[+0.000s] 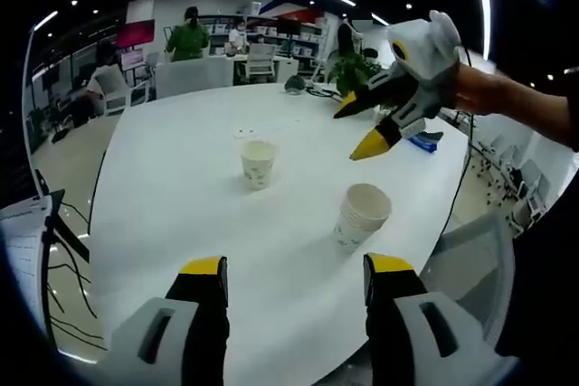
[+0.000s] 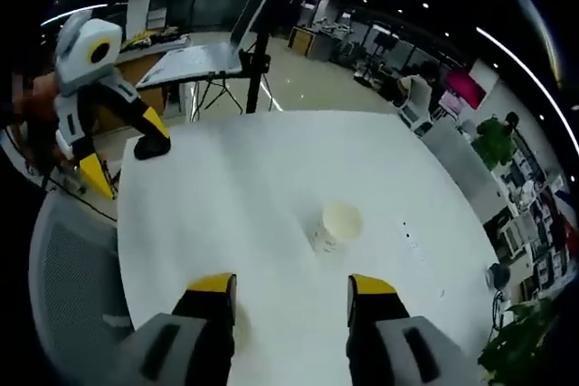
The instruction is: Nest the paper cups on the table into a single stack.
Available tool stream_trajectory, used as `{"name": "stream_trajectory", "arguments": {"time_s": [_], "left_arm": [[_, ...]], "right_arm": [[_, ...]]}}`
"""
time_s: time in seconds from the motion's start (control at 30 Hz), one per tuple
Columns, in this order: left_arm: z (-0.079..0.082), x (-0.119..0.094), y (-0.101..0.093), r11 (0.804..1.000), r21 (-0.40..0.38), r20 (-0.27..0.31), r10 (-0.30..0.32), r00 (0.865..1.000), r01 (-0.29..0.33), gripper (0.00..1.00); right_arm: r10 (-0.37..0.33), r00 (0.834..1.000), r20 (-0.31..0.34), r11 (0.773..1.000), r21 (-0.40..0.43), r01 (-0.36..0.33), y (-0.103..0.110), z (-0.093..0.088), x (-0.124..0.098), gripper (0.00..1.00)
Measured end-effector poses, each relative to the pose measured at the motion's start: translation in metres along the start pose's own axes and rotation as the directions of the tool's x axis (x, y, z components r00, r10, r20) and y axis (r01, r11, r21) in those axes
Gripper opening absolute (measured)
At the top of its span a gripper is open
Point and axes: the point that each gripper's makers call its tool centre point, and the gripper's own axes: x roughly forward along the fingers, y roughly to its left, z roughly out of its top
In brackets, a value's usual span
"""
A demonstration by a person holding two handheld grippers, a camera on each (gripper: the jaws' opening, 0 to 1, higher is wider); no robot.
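Observation:
On the white round table [image 1: 181,196] a single paper cup [image 1: 258,163] with a small print stands upright. To its right, nearer me, a short stack of nested cups [image 1: 362,216] leans a little. My left gripper [image 1: 297,268] hovers open over the near table edge, nothing between its yellow-tipped fingers. The right gripper [image 1: 357,130] comes in from the upper right, held in a hand above the stack, jaws apart. In the right gripper view a paper cup [image 2: 335,223] stands ahead of my open right gripper [image 2: 291,287]. The left gripper [image 2: 127,164] shows at upper left, open.
A grey mesh chair [image 2: 63,268] stands at the table edge, another chair [image 1: 475,250] by the stack's side. A laptop on a tripod stand [image 2: 208,56] is beyond the table. A potted plant [image 1: 353,70] and a blue object [image 1: 425,140] sit at the far rim. People are in the office behind.

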Motion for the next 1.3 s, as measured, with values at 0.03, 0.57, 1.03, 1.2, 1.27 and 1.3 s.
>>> {"name": "stream_trajectory", "arguments": {"time_s": [0.03,0.57,1.03,1.2,1.27,1.3], "left_arm": [[0.000,0.000,0.000,1.000,-0.001,0.002,0.002,1.000,-0.002,0.59],[0.000,-0.003,-0.005,1.000,-0.006,0.018,0.029,0.999,-0.028,0.59],[-0.004,-0.006,-0.010,0.999,-0.020,0.006,0.034,0.999,-0.034,0.59],[-0.003,-0.002,-0.011,0.999,-0.015,0.001,0.030,1.000,-0.030,0.59],[-0.004,-0.002,-0.011,0.999,-0.014,-0.001,0.028,1.000,-0.028,0.59],[-0.004,-0.001,-0.010,0.999,-0.014,-0.003,0.029,1.000,-0.029,0.59]], "right_arm": [[-0.001,1.000,0.003,1.000,0.013,0.001,-0.002,0.001,0.001,0.49],[-0.012,0.998,0.066,0.995,0.100,0.005,-0.023,0.029,0.035,0.48],[0.009,0.999,0.051,0.997,0.081,-0.013,-0.039,0.037,0.077,0.46],[0.029,0.999,0.021,0.996,0.085,-0.031,-0.043,0.037,0.089,0.45],[0.043,0.999,0.007,0.995,0.084,-0.043,-0.043,0.036,0.096,0.45],[0.051,0.999,-0.005,0.995,0.080,-0.050,-0.043,0.036,0.101,0.45]]}}
